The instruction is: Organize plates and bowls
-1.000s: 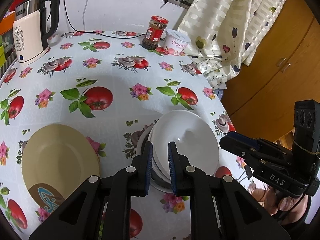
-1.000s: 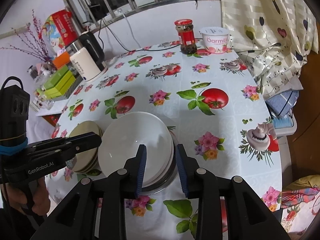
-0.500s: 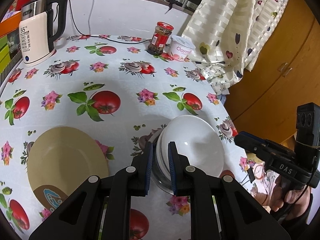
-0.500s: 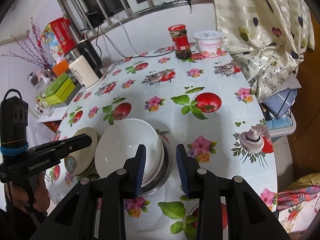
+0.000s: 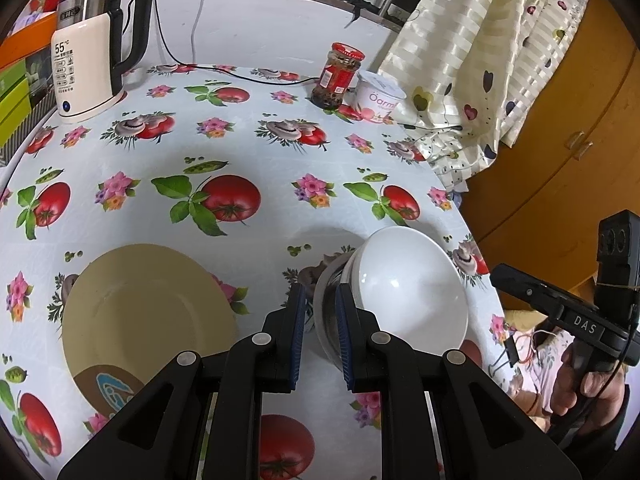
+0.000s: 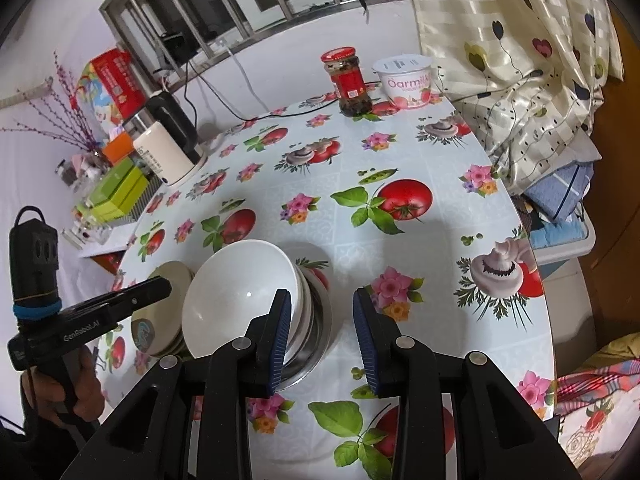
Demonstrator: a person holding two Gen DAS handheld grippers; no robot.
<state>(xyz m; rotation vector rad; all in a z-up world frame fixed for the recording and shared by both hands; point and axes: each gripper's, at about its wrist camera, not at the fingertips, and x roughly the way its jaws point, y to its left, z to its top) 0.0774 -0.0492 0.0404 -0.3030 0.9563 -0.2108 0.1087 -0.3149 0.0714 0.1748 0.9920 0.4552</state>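
A stack of white bowls [image 5: 404,300] nested in a steel bowl [image 5: 326,320] sits on the tablecloth near the front right edge; it also shows in the right wrist view [image 6: 240,300]. A stack of tan plates [image 5: 148,312] lies to its left, seen too in the right wrist view [image 6: 160,320]. My left gripper [image 5: 320,332] hovers above the gap between plates and bowls, jaws slightly apart and empty. My right gripper [image 6: 320,328] is open and empty, above the right side of the bowl stack.
An electric kettle [image 5: 96,60] stands at the back left, with a red-lidded jar [image 5: 338,76] and a yogurt tub [image 5: 378,98] at the back right. A curtain [image 5: 480,60] hangs at the right. Green boxes [image 6: 116,192] sit beyond the table's left edge.
Both grippers have drawn back and up from the bowl stack. The right gripper's jaws have opened wider. The bowls and plates have stayed in place.
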